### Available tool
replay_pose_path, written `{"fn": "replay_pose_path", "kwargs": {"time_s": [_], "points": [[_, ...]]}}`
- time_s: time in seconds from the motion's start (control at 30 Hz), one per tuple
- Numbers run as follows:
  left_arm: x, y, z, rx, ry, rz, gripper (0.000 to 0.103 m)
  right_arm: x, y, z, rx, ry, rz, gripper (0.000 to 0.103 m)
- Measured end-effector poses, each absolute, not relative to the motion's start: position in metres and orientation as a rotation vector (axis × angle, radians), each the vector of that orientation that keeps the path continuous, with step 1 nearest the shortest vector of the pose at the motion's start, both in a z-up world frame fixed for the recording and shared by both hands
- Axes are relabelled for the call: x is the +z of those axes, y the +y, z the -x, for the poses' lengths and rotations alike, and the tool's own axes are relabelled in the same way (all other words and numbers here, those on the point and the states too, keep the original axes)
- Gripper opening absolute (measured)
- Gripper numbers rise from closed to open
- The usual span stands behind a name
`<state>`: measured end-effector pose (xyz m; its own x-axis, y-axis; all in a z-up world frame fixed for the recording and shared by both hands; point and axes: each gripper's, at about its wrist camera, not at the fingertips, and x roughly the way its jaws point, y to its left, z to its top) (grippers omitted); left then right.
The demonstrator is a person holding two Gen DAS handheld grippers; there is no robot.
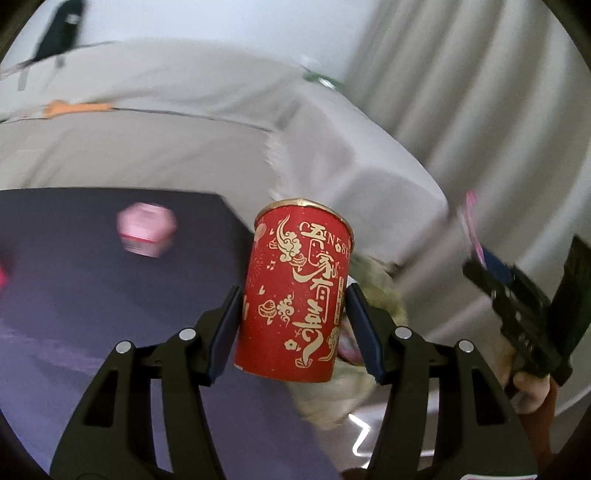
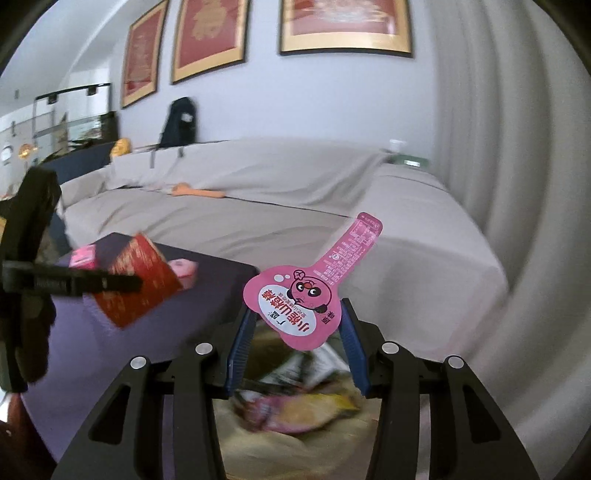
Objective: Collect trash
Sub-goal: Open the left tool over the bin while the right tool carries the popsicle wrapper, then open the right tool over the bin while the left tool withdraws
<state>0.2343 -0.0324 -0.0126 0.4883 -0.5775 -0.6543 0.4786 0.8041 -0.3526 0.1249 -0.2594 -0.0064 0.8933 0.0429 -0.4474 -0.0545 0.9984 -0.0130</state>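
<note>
Grey sofa behind, left hand-held gripper clamping red cup, right hand-held gripper pinching pink wrapper.

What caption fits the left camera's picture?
Left gripper holds a red paper cup beside a dark table.

Place: home living room | Evidence: a long sofa draped in a grey cover is seen behind a dark tabletop | red gold-framed pictures are hung on the wall | pale curtains are seen at right

Left hand-held gripper and right hand-held gripper both clamp loads aloft.
</note>
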Motion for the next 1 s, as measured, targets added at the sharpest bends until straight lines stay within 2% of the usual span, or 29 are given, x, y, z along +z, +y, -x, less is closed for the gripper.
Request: {"fn": "replay_pose_path", "kwargs": {"time_s": [0.3,0.43,0.57,0.77,1.0], "points": [[-0.062,-0.126,-0.249,-0.776,0.953,0.111,0.055,-0.026,-0.312,-0.117,-0.037,0.49,-0.003,0.044],[-0.071,-0.138,-0.26,-0.774,0.968,0.113,0.062,-0.039,-0.319,-0.124,-0.035,0.513,-0.027,0.044],[-0.07,-0.125,-0.263,-0.733,0.954,0.121,0.066,-0.052,-0.315,-0.137,-0.004,0.539,-0.048,0.044],[-0.06,-0.079,-0.25,-0.615,0.871,0.1,0.066,-0.082,-0.288,-0.166,0.106,0.603,-0.105,0.044],[-0.048,-0.019,-0.217,-0.433,0.768,0.104,0.066,-0.122,-0.225,-0.209,0.14,0.696,0.016,0.044]]}}
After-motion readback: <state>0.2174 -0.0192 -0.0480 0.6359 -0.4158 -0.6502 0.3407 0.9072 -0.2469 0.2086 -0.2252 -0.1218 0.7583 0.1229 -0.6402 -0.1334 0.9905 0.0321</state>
